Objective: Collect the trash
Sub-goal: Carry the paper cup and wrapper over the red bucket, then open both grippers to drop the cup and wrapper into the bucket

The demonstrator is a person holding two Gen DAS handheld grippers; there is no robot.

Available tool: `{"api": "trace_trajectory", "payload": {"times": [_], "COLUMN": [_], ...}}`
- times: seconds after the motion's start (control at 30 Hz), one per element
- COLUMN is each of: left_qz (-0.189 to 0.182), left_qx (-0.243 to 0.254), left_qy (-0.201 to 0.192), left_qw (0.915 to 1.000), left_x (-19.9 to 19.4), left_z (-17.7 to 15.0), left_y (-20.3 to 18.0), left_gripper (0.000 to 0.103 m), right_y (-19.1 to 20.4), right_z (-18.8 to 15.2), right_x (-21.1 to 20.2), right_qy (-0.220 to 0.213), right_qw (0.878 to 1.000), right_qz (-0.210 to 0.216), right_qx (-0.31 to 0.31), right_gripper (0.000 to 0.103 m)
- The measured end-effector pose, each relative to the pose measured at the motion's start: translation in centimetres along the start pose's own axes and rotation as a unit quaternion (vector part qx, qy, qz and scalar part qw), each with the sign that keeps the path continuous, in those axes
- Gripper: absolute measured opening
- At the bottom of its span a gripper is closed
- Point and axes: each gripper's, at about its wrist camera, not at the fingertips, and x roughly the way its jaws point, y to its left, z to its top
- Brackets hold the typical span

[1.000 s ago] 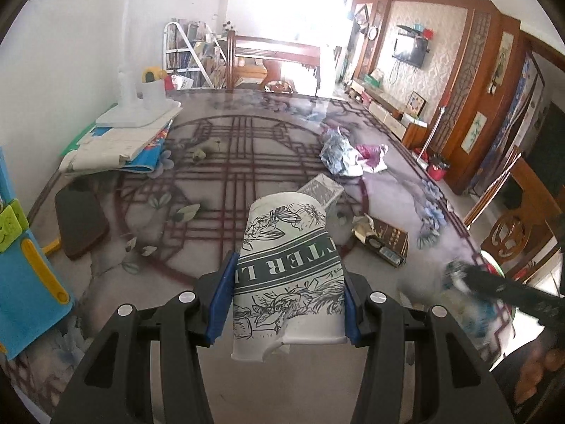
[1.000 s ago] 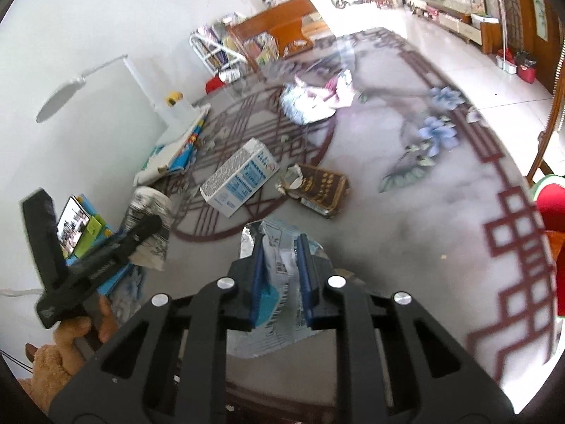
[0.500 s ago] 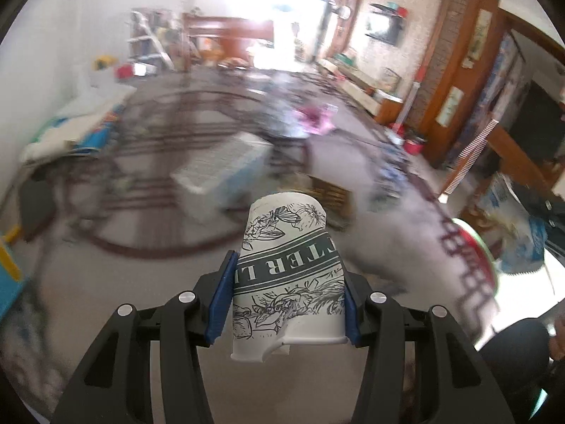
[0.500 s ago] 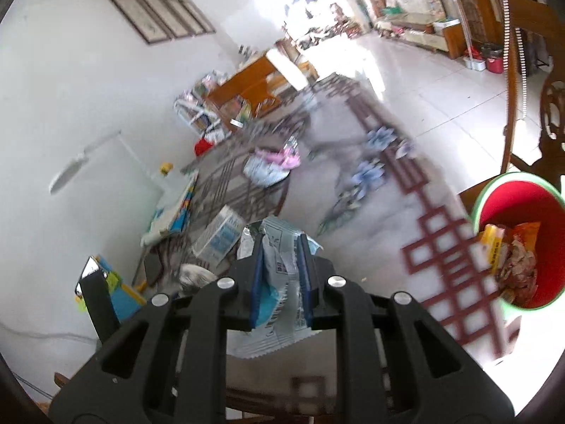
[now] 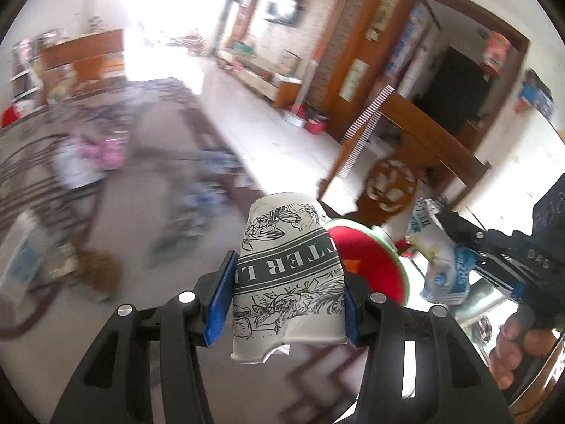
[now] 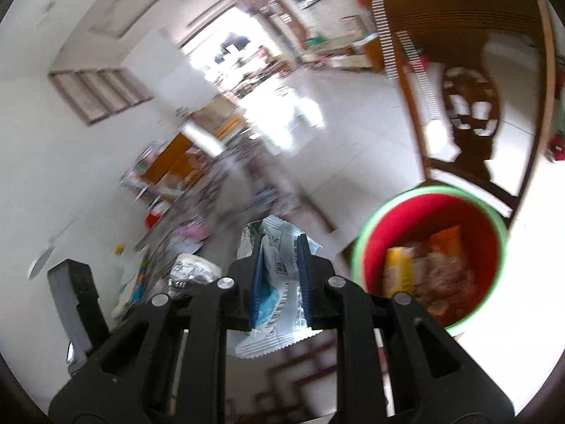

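My left gripper [image 5: 286,295] is shut on a white paper cup [image 5: 287,268] printed with black flowers and a dark band. Just behind the cup, past the table edge, stands a red bin with a green rim [image 5: 370,265]. My right gripper [image 6: 280,284] is shut on a blue-and-white foil wrapper [image 6: 279,275]; the left wrist view shows that wrapper [image 5: 441,258] held over to the right of the bin. In the right wrist view the bin [image 6: 429,252] sits to the right of the gripper, with several snack packets inside.
A carved wooden chair [image 5: 399,162] stands beyond the bin. Blurred trash lies back on the patterned table [image 5: 148,219], among it a pink-and-white wrapper [image 5: 95,155]. White tiled floor [image 5: 268,130] stretches toward wooden cabinets. A hand [image 5: 515,346] grips the right tool.
Both grippers have swung right, away from the table's middle toward its edge, each keeping its load. The red bin has come into both views and the table trash has slid left.
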Motion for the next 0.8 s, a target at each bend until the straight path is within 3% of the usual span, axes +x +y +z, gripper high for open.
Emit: {"api": "trace_trajectory", "payload": {"times": [0.2,0.47,0.5,0.53,0.57,0.6,0.8], "left_qz": [-0.024,-0.070,-0.071,-0.070,-0.070,-0.067,-0.044], "left_qx": [0.074,0.068,0.068,0.070,0.073,0.077,0.103], "left_qy": [0.054,0.089,0.094,0.102,0.107,0.109,0.072], "left_qw": [0.9955,0.9912,0.9907,0.9899,0.9891,0.9888,0.9911], "left_x": [5.7,10.0,10.5,10.9,11.0,11.1,9.8], "left_z": [1.7,2.7,2.6,2.5,2.4,2.2,2.2], "left_y": [-5.5,-8.6,-8.9,-9.2,-9.0,-9.1,-9.3], "left_gripper": [0.048,0.049,0.050,0.053,0.064,0.069,0.069], "right_y": [-5.4,-8.5,-8.7,-9.1,-9.3,-9.3,-9.2], "right_z": [1.1,1.3,1.3,1.2,1.2,1.2,1.0], "right_x": [0.0,1.2,1.3,1.5,1.5,1.6,1.4], "right_qy": [-0.022,-0.024,-0.027,-0.028,-0.030,-0.031,-0.034], "right_qw": [0.998,0.995,0.994,0.993,0.993,0.992,0.992], "right_qz": [-0.055,-0.076,-0.079,-0.080,-0.082,-0.083,-0.087], "right_qx": [0.037,0.065,0.069,0.077,0.083,0.084,0.087], "right_gripper": [0.019,0.021,0.023,0.034,0.039,0.043,0.051]}}
